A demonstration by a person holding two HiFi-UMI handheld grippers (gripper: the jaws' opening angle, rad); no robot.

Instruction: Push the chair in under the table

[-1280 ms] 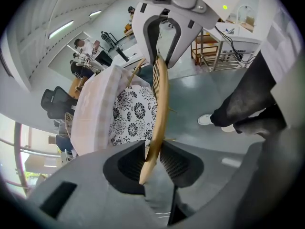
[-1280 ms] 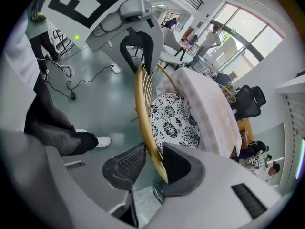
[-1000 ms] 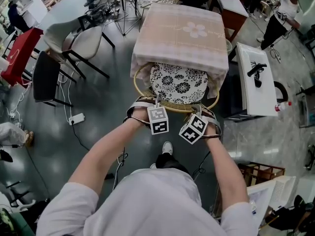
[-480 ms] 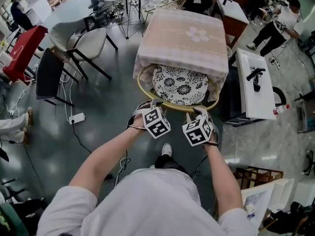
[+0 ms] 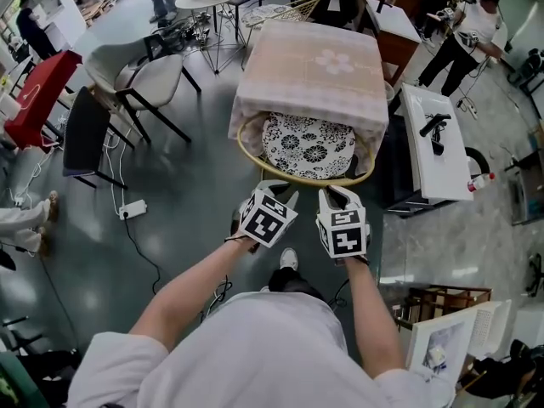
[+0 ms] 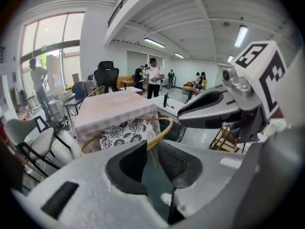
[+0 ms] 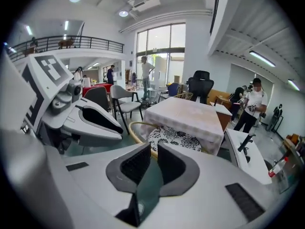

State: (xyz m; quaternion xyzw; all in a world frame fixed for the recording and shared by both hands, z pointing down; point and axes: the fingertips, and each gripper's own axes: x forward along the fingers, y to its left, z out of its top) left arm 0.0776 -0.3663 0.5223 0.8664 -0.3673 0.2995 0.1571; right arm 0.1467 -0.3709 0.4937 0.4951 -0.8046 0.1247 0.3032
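Looking steeply down from the head view, a person's two arms reach forward from the bottom of the frame, each hand holding a gripper. The left gripper [image 5: 277,189] and the right gripper [image 5: 340,195] sit side by side at the centre of the frame, over grey floor [image 5: 187,185]. Both are just below the chair [image 5: 280,175] and clear of its curved golden rim. Each gripper's jaws have just been closing. In each gripper view they stand a narrow gap apart with nothing between them, only floor and the chair rim beyond.

The chair is a round wicker one with a black-and-white floral cushion [image 5: 308,141]. It is in the upper centre of the frame, tucked partly under the worktop [image 5: 310,66]. A pale pink checked cloth covers the worktop and hangs over the far part of the seat. The near part of the cushion and the rim stick out toward the person.
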